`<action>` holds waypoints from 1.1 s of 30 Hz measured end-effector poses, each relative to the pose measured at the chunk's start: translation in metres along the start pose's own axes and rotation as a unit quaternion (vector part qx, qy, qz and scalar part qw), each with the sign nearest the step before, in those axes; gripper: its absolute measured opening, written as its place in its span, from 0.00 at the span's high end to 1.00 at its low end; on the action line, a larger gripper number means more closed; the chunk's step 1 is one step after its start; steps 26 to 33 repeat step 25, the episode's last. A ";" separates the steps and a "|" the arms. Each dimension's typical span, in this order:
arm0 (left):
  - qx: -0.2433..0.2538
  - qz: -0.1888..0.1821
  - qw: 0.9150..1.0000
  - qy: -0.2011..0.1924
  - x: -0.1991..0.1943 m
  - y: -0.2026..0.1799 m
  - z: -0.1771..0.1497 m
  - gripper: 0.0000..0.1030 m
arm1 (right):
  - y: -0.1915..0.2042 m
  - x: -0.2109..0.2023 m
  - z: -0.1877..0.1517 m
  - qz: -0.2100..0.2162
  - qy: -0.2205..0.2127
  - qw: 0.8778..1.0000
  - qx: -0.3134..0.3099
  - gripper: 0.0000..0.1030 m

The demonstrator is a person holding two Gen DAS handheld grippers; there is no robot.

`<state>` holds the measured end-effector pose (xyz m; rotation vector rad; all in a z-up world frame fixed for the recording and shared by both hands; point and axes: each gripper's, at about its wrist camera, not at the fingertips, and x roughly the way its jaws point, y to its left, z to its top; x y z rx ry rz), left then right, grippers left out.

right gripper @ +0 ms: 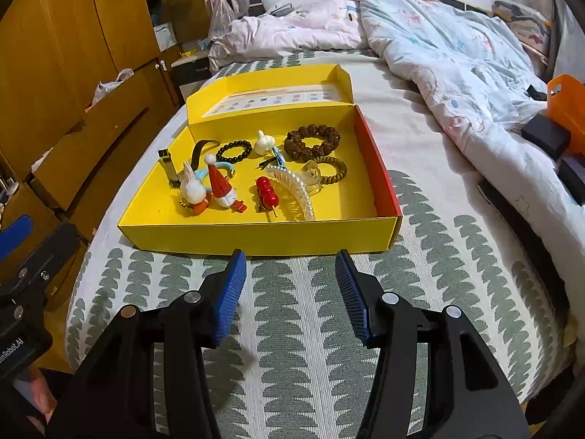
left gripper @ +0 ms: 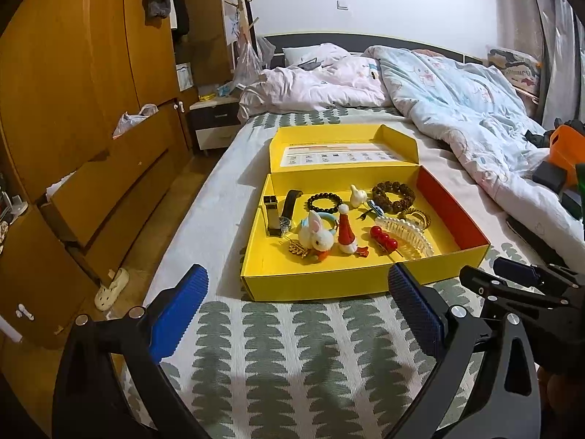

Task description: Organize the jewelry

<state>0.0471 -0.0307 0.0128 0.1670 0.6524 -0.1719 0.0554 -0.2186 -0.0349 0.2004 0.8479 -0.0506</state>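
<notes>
An open yellow box (left gripper: pixel 321 287) (right gripper: pixel 256 243) lies on the bed with its lid folded back. Inside lie a white rabbit clip (left gripper: pixel 317 236) (right gripper: pixel 193 186), a red Santa-hat clip (left gripper: pixel 346 232) (right gripper: pixel 220 184), red berry pins (left gripper: pixel 384 238) (right gripper: pixel 267 192), a pearl claw clip (left gripper: pixel 406 236) (right gripper: pixel 294 192), a black bead bracelet (left gripper: pixel 324 202) (right gripper: pixel 234 150), a brown bead bracelet (left gripper: pixel 393 195) (right gripper: pixel 312 141) and a watch (left gripper: pixel 287 212). My left gripper (left gripper: pixel 298 305) stands wide open, short of the box's near wall, nothing between its fingers. My right gripper (right gripper: pixel 290 292) is half open and empty, also just before the box.
The patterned bedspread (right gripper: pixel 303 347) fills the foreground. Rumpled quilts (left gripper: pixel 457 102) lie beyond the box and to its right. An orange object (right gripper: pixel 566 102) and dark boxes sit at the right. Wooden wardrobe drawers (left gripper: pixel 91 190) and the floor run along the bed's left edge.
</notes>
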 end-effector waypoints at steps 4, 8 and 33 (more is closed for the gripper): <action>-0.001 0.003 1.000 -0.005 -0.001 -0.002 0.000 0.05 | -0.001 -0.001 -0.001 -0.003 -0.002 1.000 0.003 0.47; -0.003 0.002 1.000 -0.008 -0.001 -0.002 0.000 0.05 | -0.002 -0.002 -0.001 -0.006 -0.004 1.000 0.006 0.47; 0.005 0.003 1.000 0.006 0.004 -0.008 -0.002 0.05 | -0.002 0.002 -0.001 -0.014 0.003 1.000 0.009 0.47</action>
